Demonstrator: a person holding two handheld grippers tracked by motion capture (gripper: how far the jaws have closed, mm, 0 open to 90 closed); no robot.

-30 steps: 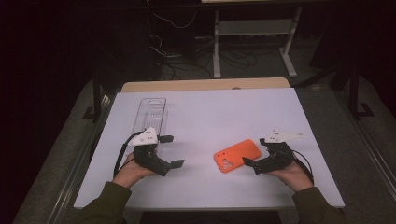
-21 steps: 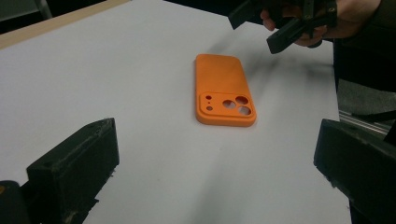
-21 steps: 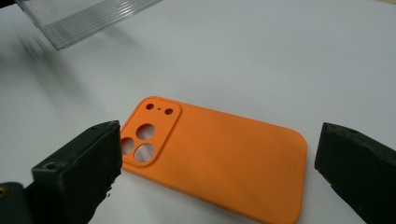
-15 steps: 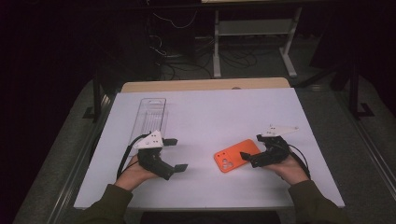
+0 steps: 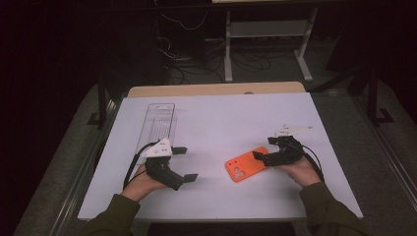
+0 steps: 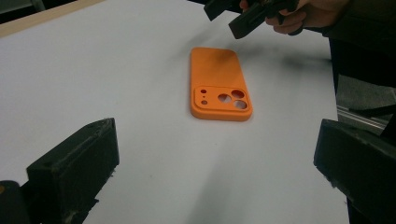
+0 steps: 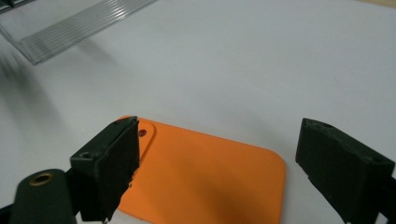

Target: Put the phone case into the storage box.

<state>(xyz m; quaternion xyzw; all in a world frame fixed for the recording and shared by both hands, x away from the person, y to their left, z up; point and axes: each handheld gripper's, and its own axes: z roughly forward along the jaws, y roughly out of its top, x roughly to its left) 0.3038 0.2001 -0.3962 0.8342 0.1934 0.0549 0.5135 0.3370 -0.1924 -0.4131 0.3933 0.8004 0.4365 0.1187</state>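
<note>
An orange phone case (image 5: 244, 168) lies flat on the white table (image 5: 221, 118), camera cut-outs toward the near edge. My right gripper (image 5: 262, 156) is at the case's far right end. In the right gripper view its jaws (image 7: 222, 140) straddle the case (image 7: 205, 177) with a gap on each side; they have just been closing and do not press on it. My left gripper (image 5: 187, 163) rests open on the table to the left of the case, nothing between its jaws. The left gripper view has the case (image 6: 218, 84) ahead of the gripper (image 6: 217, 140), with the right gripper (image 6: 243, 18) beyond.
A clear ribbed plastic tray (image 5: 161, 120) lies lengthwise at the back left, just beyond the left gripper; it also crosses the top left of the right gripper view (image 7: 70, 28). Behind the table, a wooden strip (image 5: 216, 89), floor cables and a metal stand.
The right gripper has edged a little toward the orange case and its jaws have narrowed over the case's end. The left gripper and the case stay where they were.
</note>
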